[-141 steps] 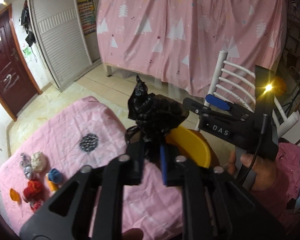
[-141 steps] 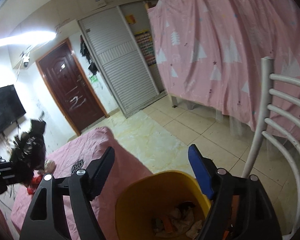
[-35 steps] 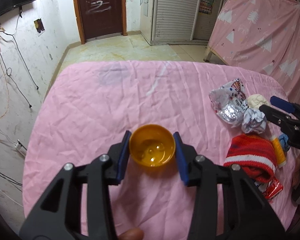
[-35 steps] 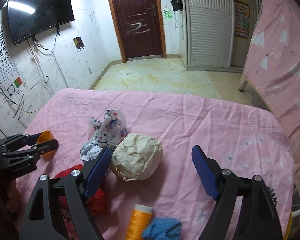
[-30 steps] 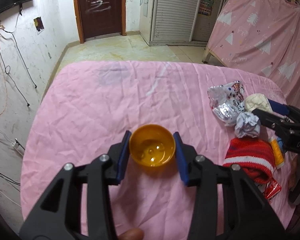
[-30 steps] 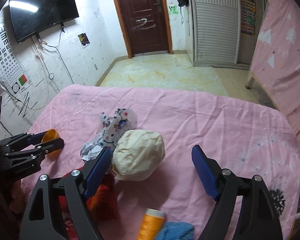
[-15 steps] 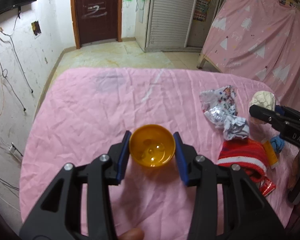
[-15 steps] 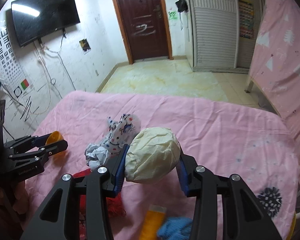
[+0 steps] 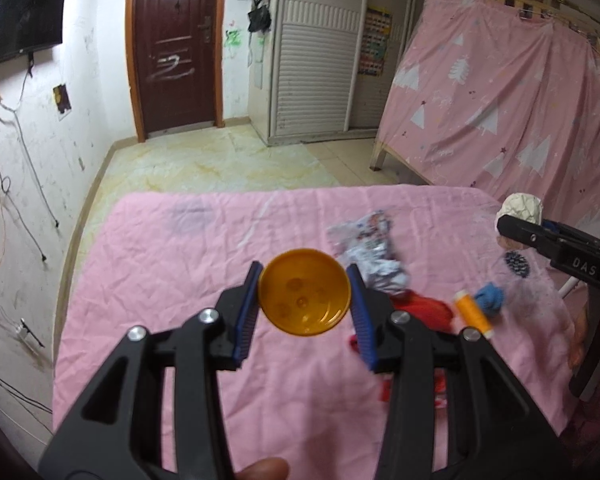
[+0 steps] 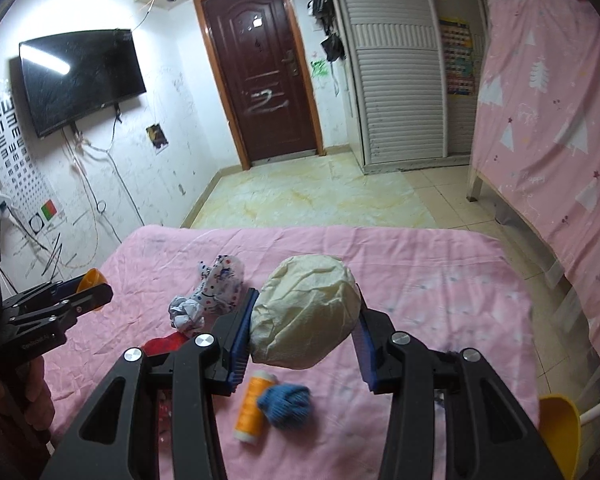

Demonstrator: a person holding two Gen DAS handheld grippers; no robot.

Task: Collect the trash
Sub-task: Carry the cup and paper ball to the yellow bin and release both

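Crumpled paper ball (image 10: 305, 312) clamped in right gripper (image 10: 304, 334); orange cap (image 9: 304, 297), seemingly plastic, in left gripper's (image 9: 303, 312) pinch.

The right gripper (image 9: 518, 227) carries the white letters "DAS" on its black body. An eye chart (image 10: 10, 148) on the wall shows rows of "E" shapes. The brown door (image 10: 266, 76) bears a white scrawl like "2".
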